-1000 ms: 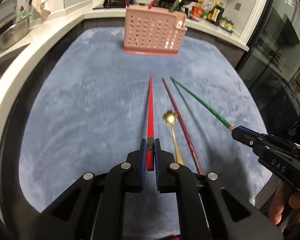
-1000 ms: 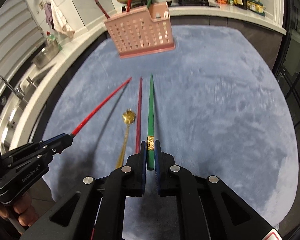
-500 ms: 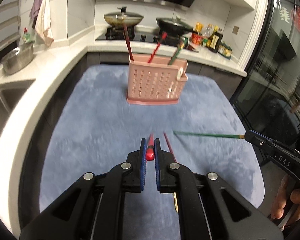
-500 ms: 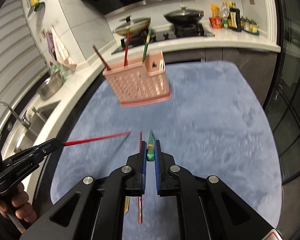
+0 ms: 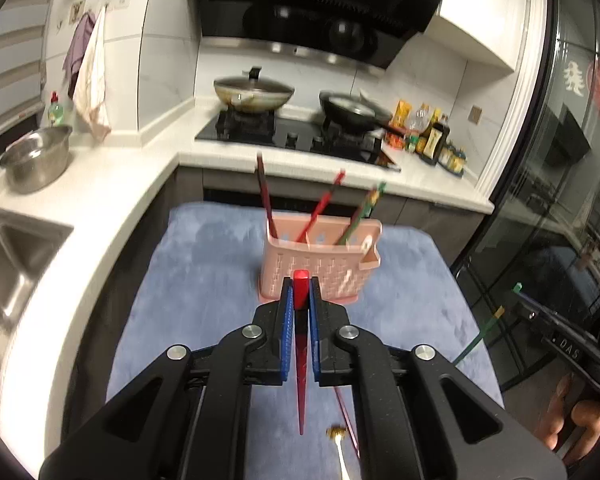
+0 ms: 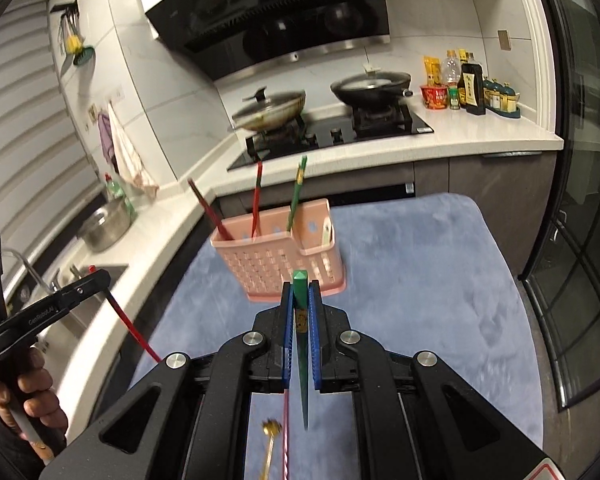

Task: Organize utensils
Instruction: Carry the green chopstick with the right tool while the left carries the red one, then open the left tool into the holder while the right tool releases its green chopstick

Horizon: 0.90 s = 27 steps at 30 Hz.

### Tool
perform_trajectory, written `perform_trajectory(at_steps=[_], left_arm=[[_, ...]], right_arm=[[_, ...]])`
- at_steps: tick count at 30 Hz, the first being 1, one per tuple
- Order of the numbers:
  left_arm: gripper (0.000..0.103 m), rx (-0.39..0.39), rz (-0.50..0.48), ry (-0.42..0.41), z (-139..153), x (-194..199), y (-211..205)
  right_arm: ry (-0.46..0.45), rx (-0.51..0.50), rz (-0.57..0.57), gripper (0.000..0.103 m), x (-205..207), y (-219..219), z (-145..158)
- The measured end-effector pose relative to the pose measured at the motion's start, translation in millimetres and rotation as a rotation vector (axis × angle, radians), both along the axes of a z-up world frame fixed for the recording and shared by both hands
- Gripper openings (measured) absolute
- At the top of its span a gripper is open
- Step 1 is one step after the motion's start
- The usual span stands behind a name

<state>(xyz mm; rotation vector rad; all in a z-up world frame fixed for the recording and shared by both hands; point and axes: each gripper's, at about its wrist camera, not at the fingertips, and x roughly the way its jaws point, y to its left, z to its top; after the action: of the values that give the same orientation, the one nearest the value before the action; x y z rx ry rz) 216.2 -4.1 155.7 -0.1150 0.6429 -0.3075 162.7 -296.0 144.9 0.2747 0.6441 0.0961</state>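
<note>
- Jaws: left gripper point(image 5: 299, 300) clamps red chopstick point(image 5: 300, 344), right gripper point(image 6: 300, 300) green chopstick point(image 6: 302, 344), lower centre.
- Bench: gold spoon point(image 5: 337, 434), dark-red chopstick point(image 5: 346, 412), bottom edge.
- Pink holder point(image 5: 320, 260), centre: hanging tips may strike its rim, tipping it.

Each gripper point(image 5: 299, 312) is matte black plastic with blue ribbed pads point(image 5: 287, 320) and silver round screws point(image 5: 251, 331); white lettering marks the sides

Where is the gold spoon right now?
The gold spoon lies on the blue mat, low in both wrist views, beside the dark red chopstick left there, below the raised grippers.
</note>
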Motion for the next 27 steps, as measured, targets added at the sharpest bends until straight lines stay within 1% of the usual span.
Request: perform_trajectory(at_steps=[3,8,12,17,19,22,25,27], left_arm=[[0.007,-0.008,0.006,-0.037,16,11,-1],[0.007,-0.03,0.01,-0.123,51,34,-6],[0.007,-0.052,0.026,-0.191,77,55,-9],[0.007,-0.058,0.054,-0.247,96,81,-12],[0.007,-0.06,0.062,-0.262,99,91,-13],[0.007,-0.055,0.076,-0.274,97,107,-15],[0.007,-0.047,0.09,-0.264,87,123,-17],[0.007,-0.054,0.089,-0.249,78,131,-17]], right_arm=[[-0.029,0.017,-0.002,0.007,11,-3,12],[-0.076,0.052,0.004,0.007,37,-7,32],[-0.147,0.065,0.009,0.007,63,-5,59],[-0.228,0.053,0.005,0.007,97,-1,88],[-0.25,0.057,-0.002,0.007,108,0,95],[-0.266,0.056,-0.009,0.007,129,3,99],[-0.265,0.052,-0.01,0.007,147,6,94],[-0.246,0.049,-0.009,0.007,160,10,86]])
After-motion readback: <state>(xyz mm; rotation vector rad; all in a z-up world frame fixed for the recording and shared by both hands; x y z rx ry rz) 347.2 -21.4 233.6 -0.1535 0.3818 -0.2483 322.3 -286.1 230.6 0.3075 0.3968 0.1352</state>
